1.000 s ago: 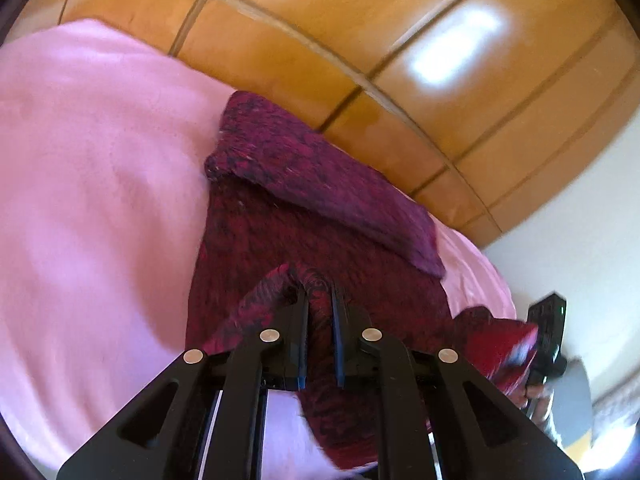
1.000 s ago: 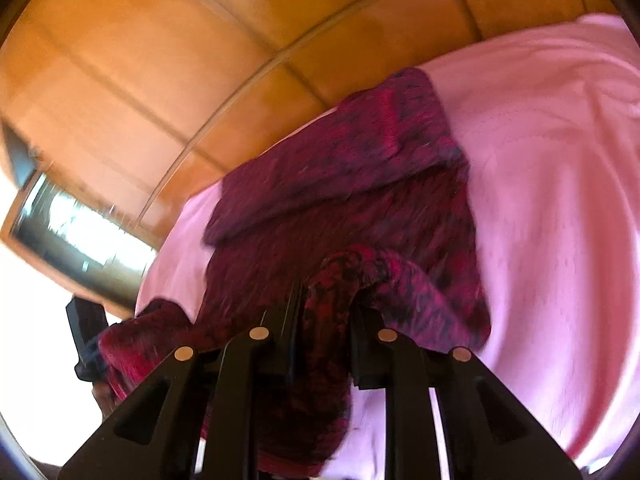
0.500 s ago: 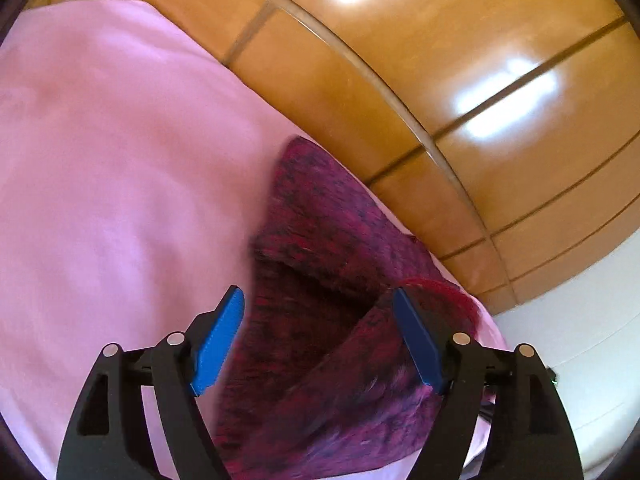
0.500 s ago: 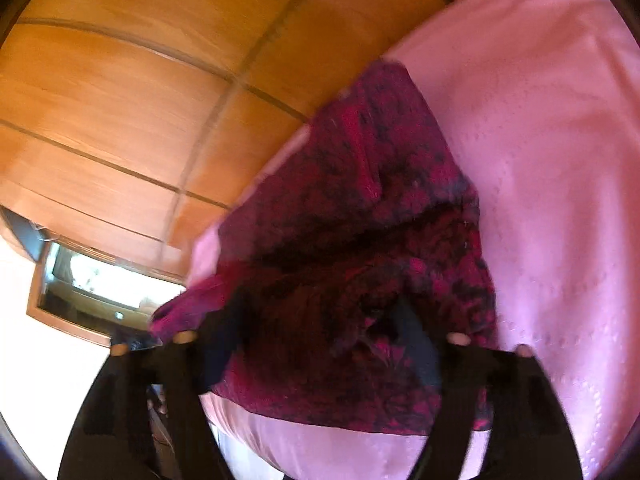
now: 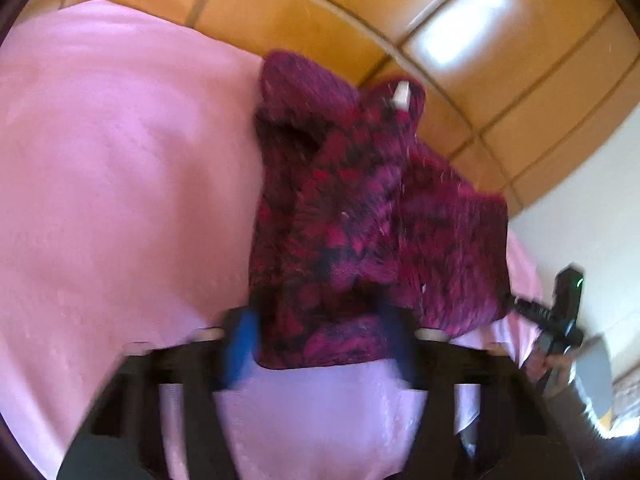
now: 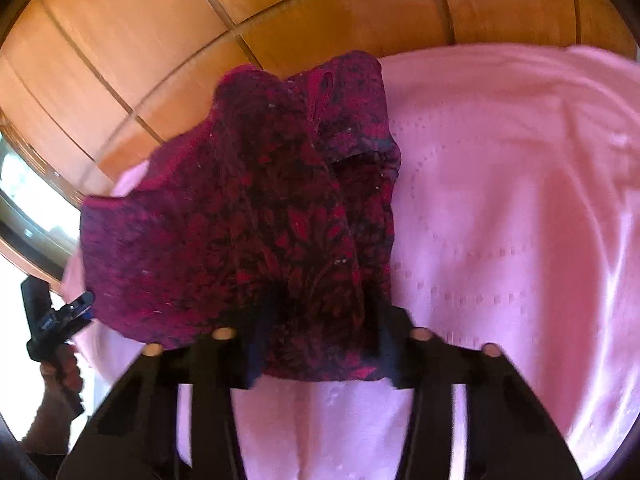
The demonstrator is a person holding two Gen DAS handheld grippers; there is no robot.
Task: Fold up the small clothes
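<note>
We keep both hand-held grippers, left (image 5: pixel 320 340) and right (image 6: pixel 320 344), open around the crimson-and-black knitted garment (image 5: pixel 360 216) at 12 o'clock, released so that its fold rests on the pink bed cover (image 5: pixel 120 184).

The sweater (image 5: pixel 360 216) is a fuzzy, coarse knit in mottled crimson and black, with a small white cloth label (image 5: pixel 401 96) at its far end. It lies on a soft, matt pink blanket (image 6: pixel 520 200) stitched with faint dotted lines. Beyond stand glossy, smooth wooden panels (image 5: pixel 460 40) catching bright reflections, varnished orange-brown.
</note>
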